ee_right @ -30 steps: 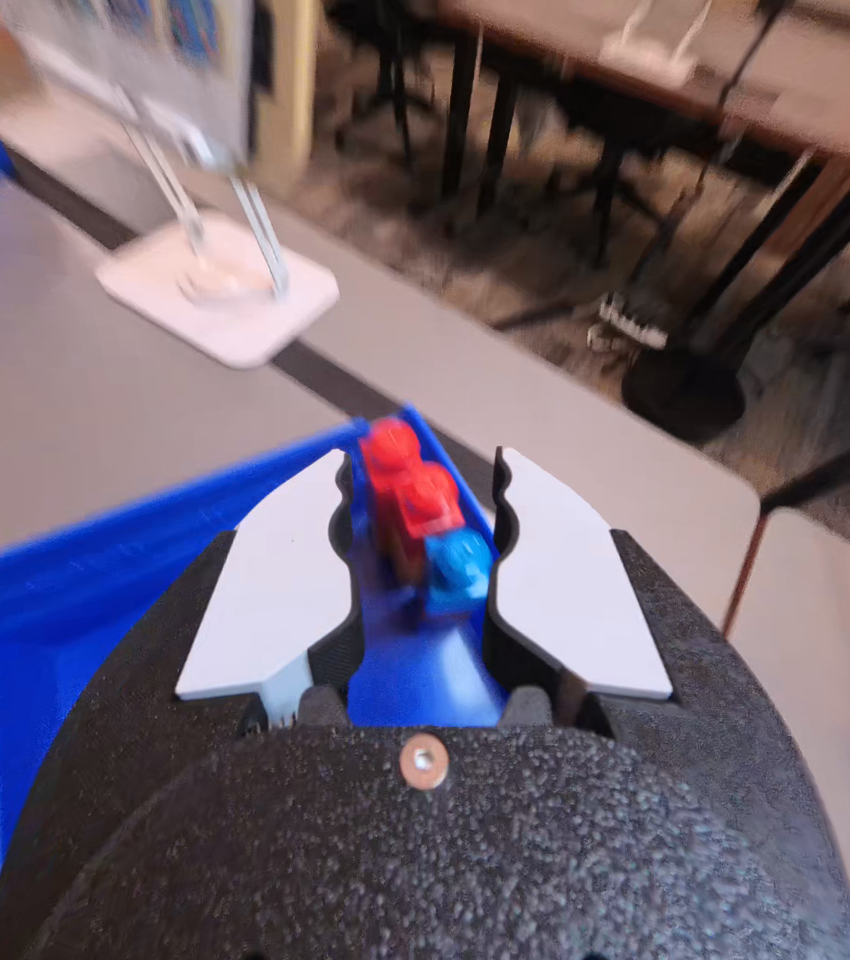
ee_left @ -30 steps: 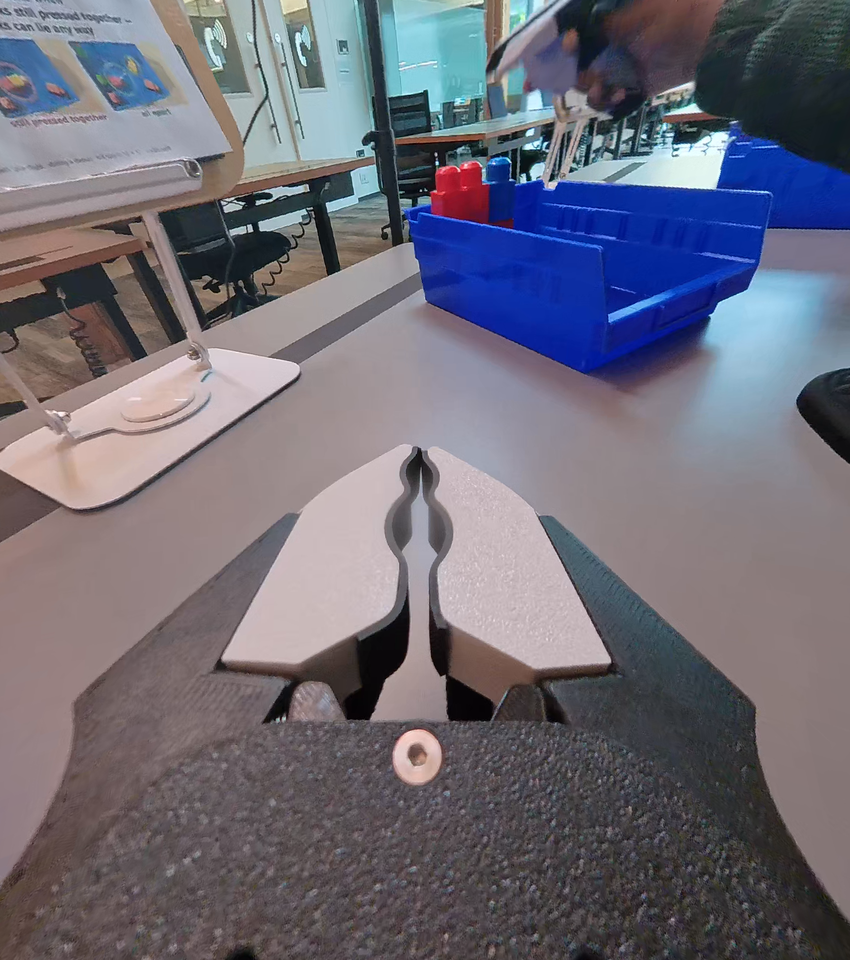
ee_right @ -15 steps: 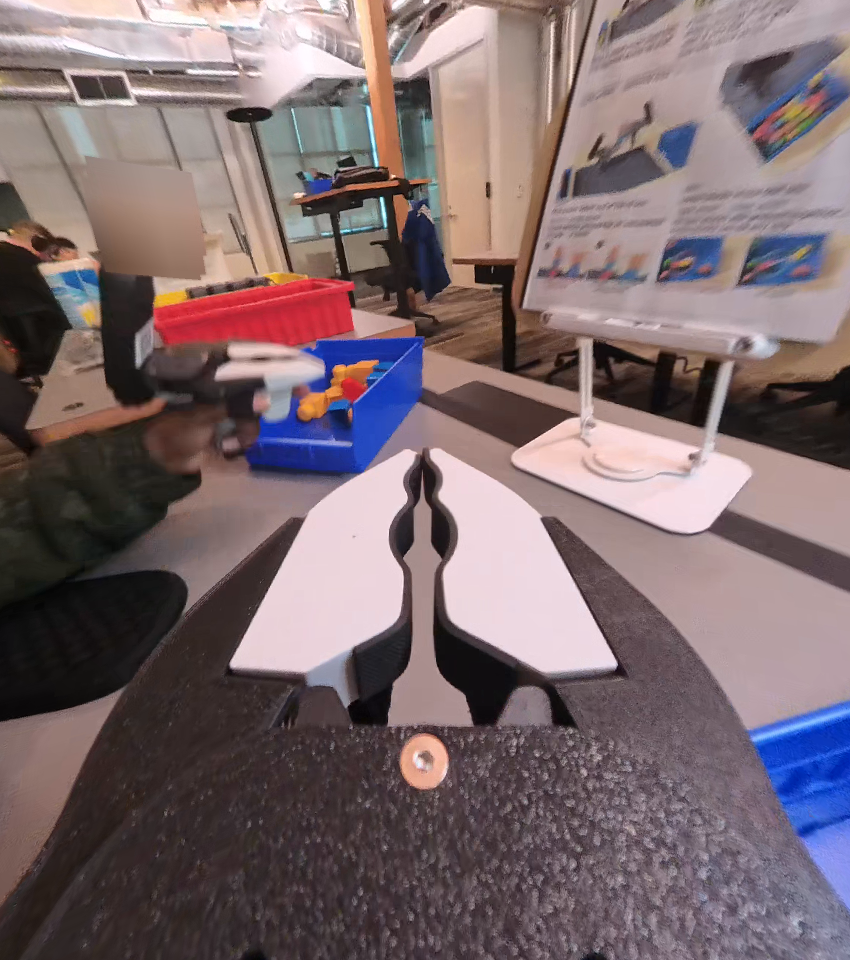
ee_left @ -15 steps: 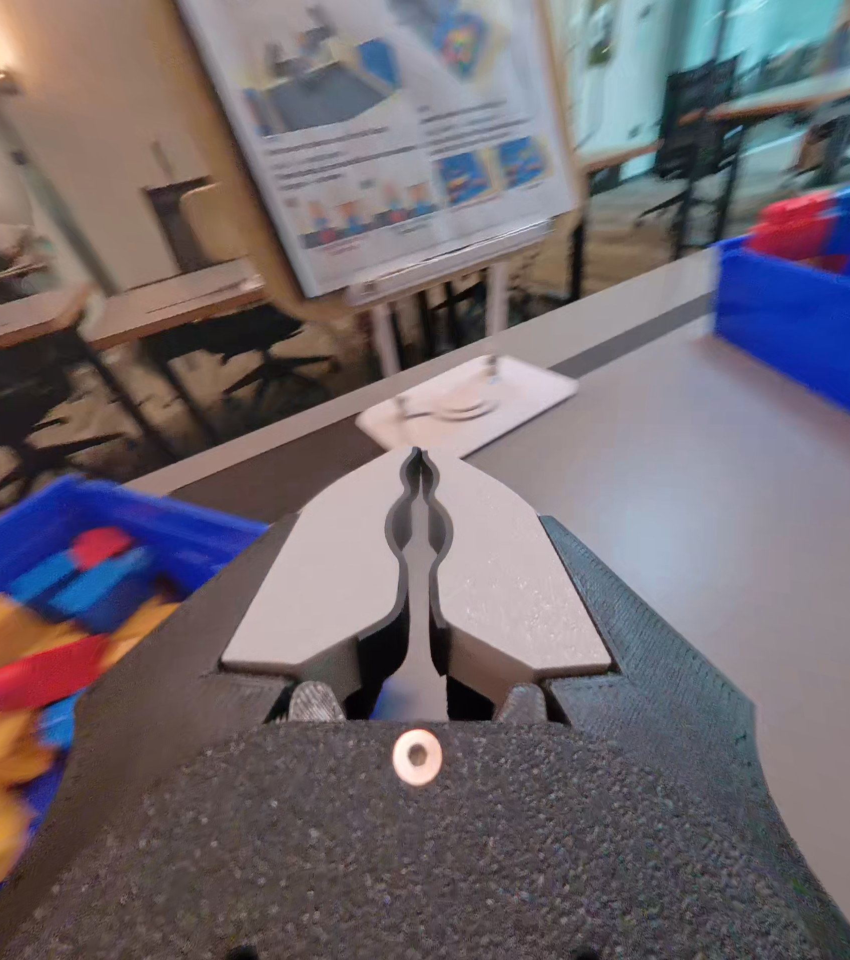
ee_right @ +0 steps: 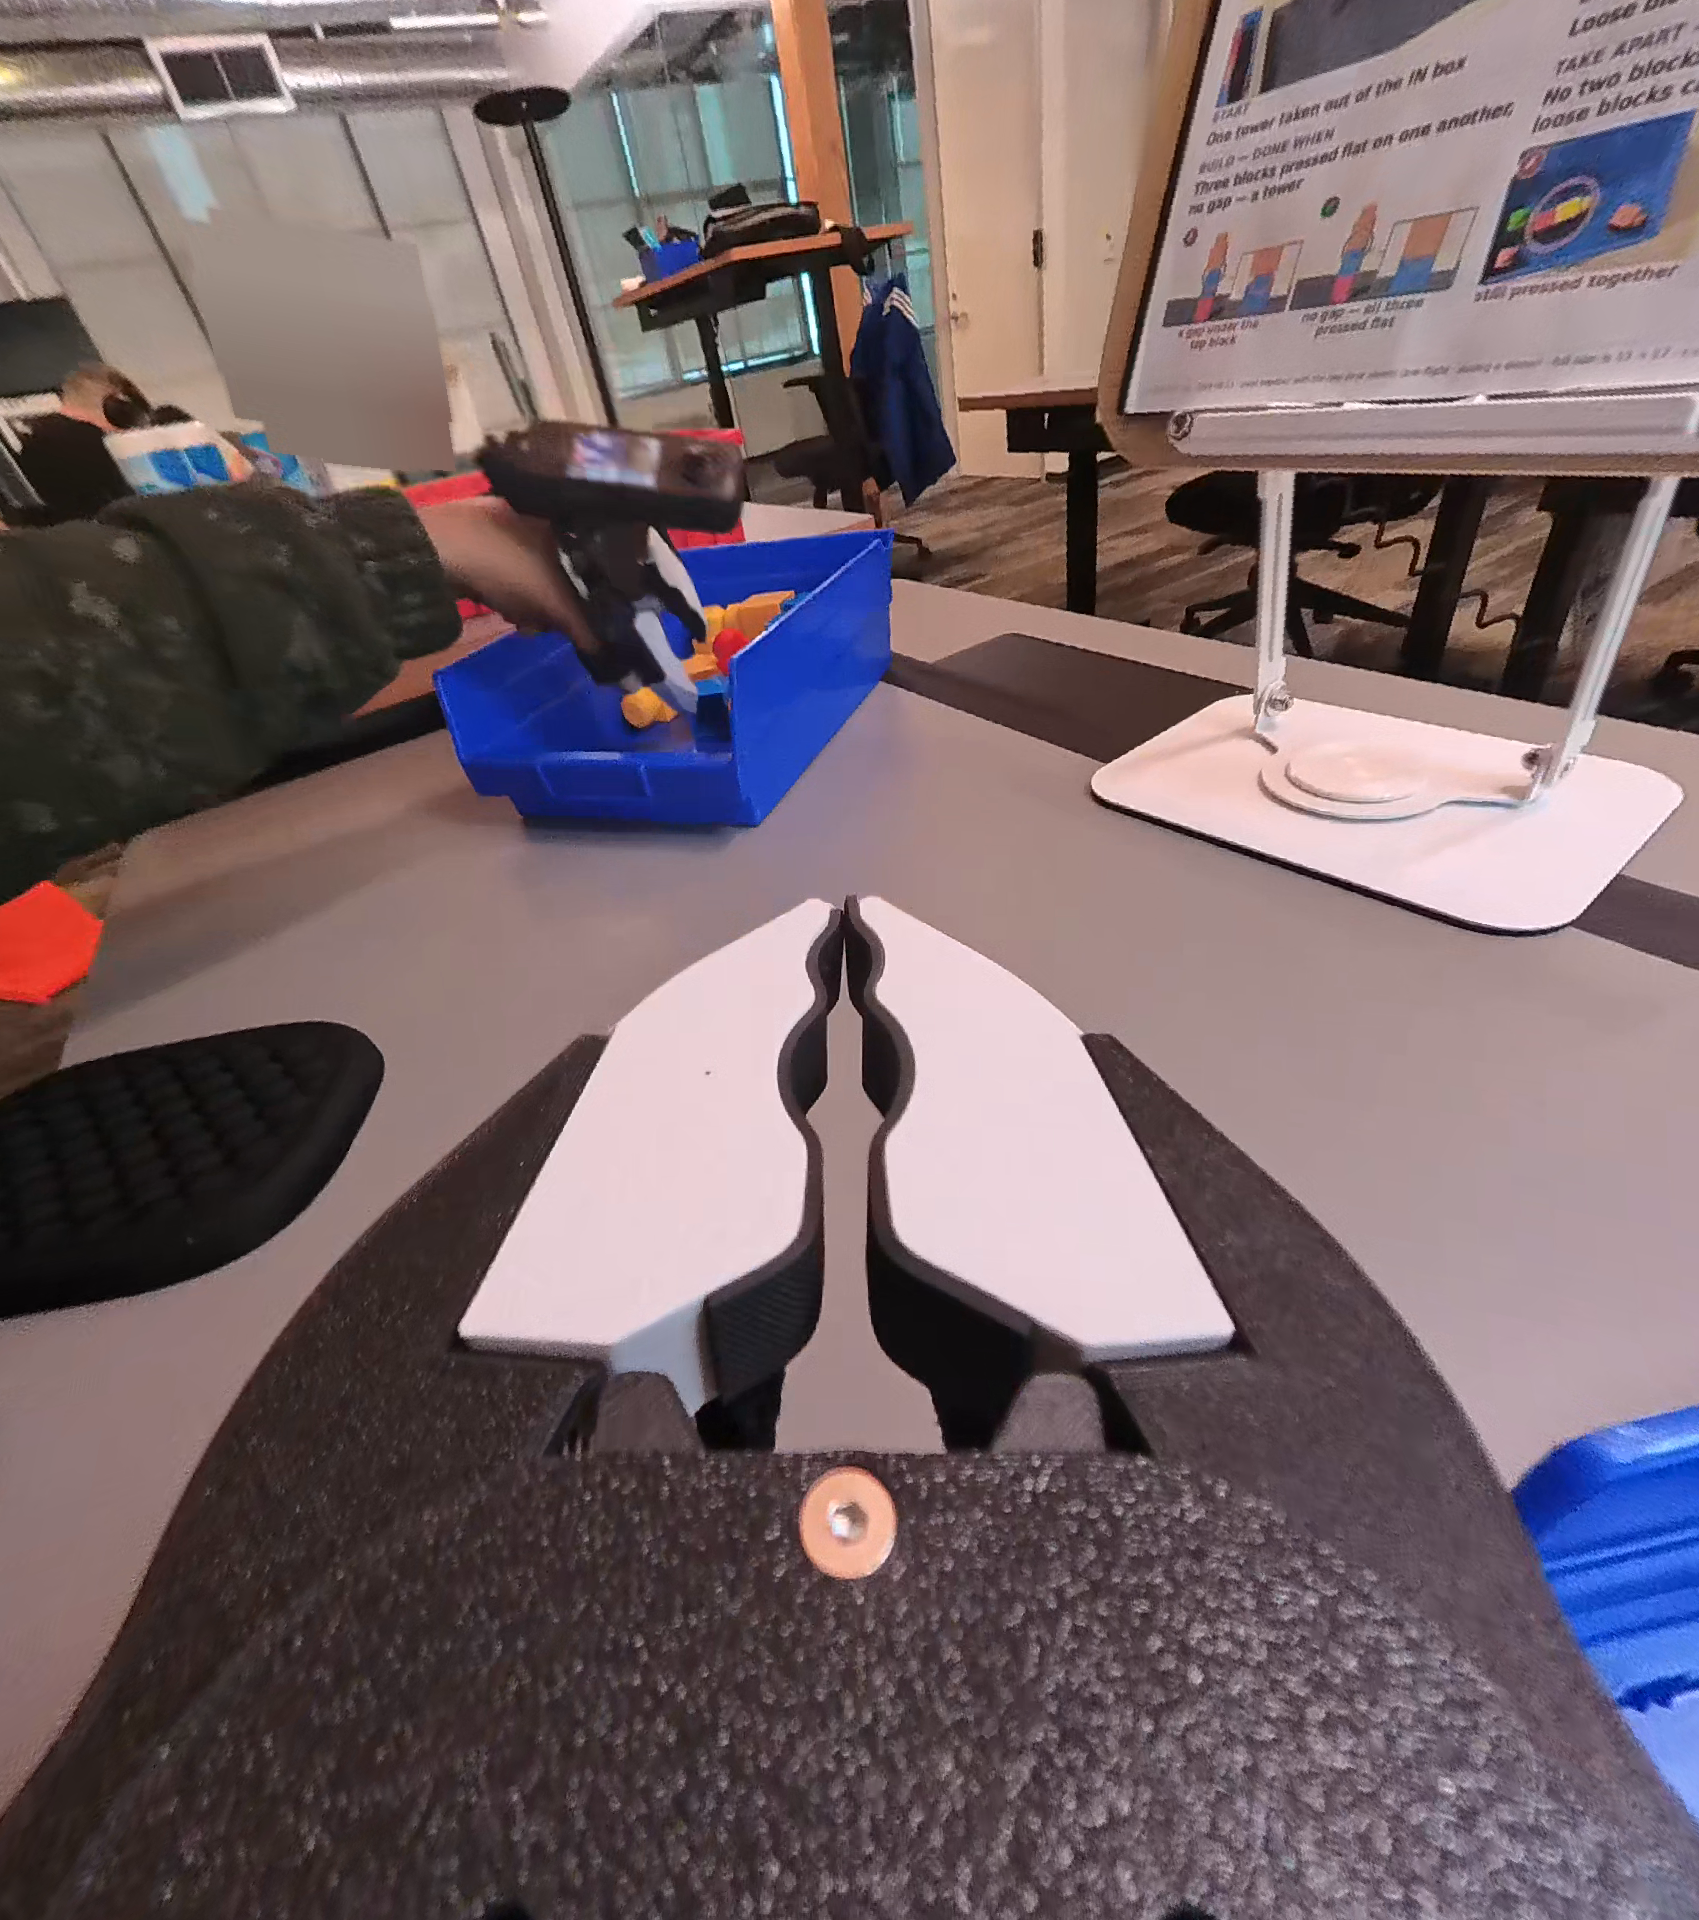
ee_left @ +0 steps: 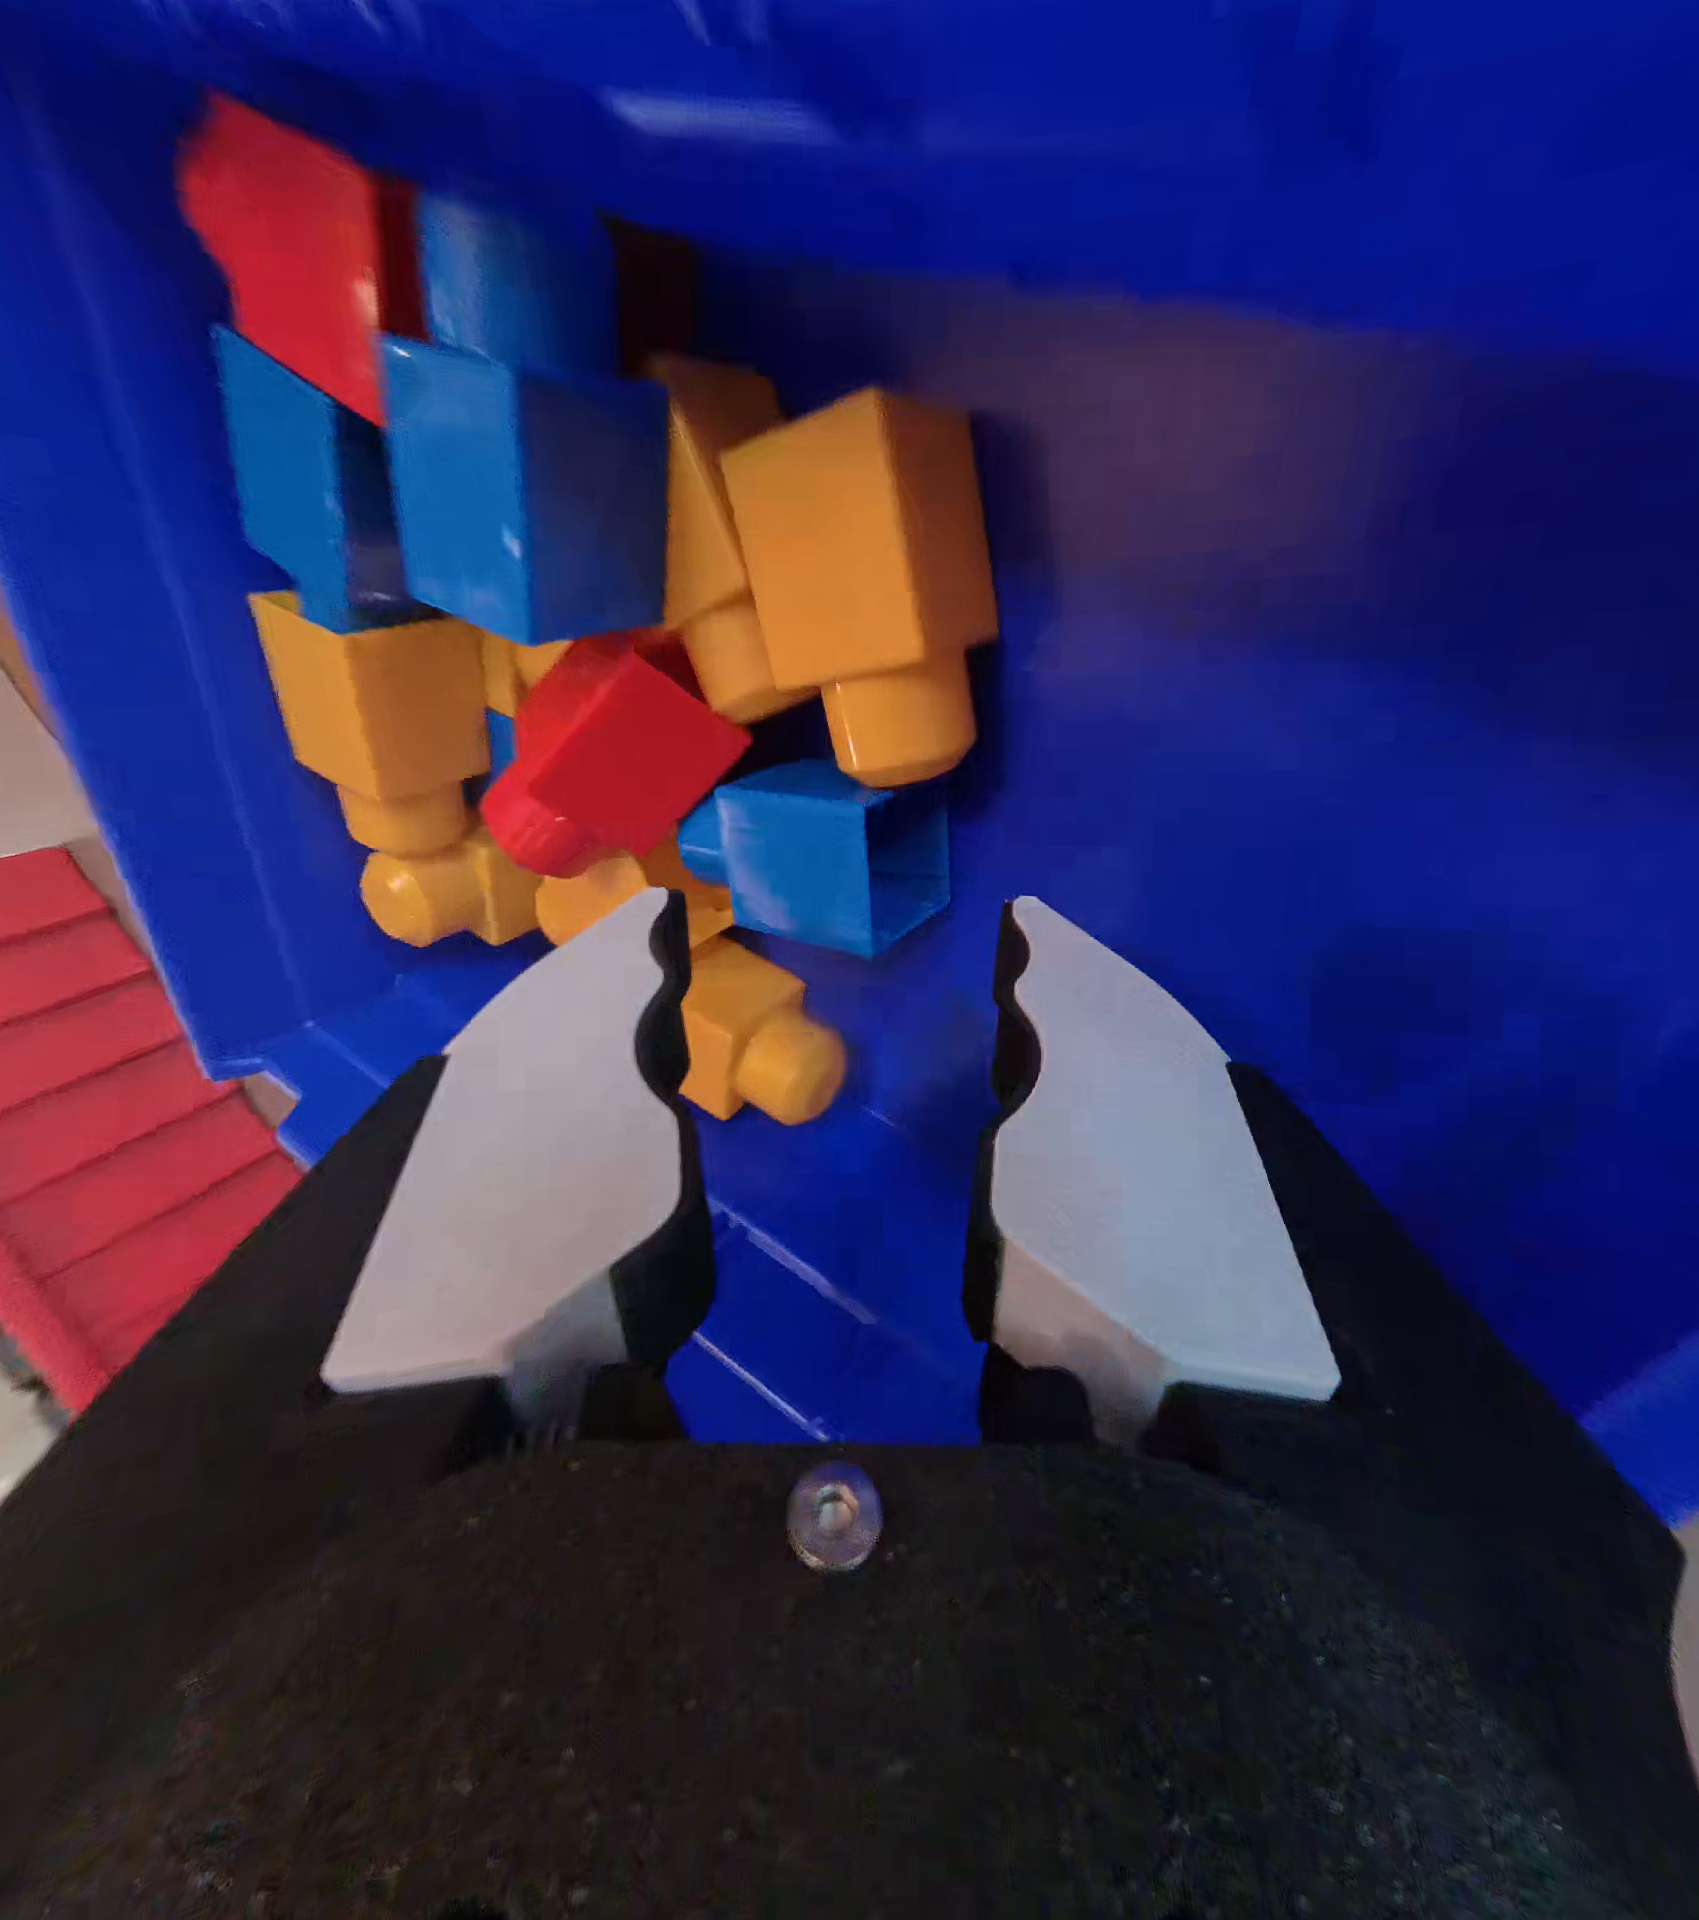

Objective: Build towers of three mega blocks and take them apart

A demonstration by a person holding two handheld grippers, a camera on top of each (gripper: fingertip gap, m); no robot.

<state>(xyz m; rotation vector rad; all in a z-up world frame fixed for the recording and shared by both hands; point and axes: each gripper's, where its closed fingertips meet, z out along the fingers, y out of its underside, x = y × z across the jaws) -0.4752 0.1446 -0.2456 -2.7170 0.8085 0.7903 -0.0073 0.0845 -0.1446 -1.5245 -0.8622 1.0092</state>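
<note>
My left gripper [ee_left: 832,914] is open and points down into a blue bin [ee_left: 1344,727] holding several loose yellow, blue and red mega blocks. A small yellow block [ee_left: 757,1039] lies between its fingertips, by the left finger, and a blue block [ee_left: 829,852] lies just beyond them. A red block [ee_left: 616,764] sits on the pile. My right gripper [ee_right: 843,914] is shut and empty, low over the grey table [ee_right: 1240,1039]. In the right wrist view the left gripper [ee_right: 663,675] dips into the same bin [ee_right: 679,707].
A white stand [ee_right: 1385,810] holding an instruction sheet is at the right rear. Another blue bin's corner [ee_right: 1686,1538] is at the lower right. A black pad [ee_right: 107,1153] and a red piece [ee_right: 29,940] lie at the left. A red bin [ee_left: 24,1081] is left of the block bin. Spacing between my two grippers at the tips: around 50 cm.
My left gripper swung left from the table, tipped down into the block bin and opened. My right gripper left the other bin, shut, and now rests low over the table.
</note>
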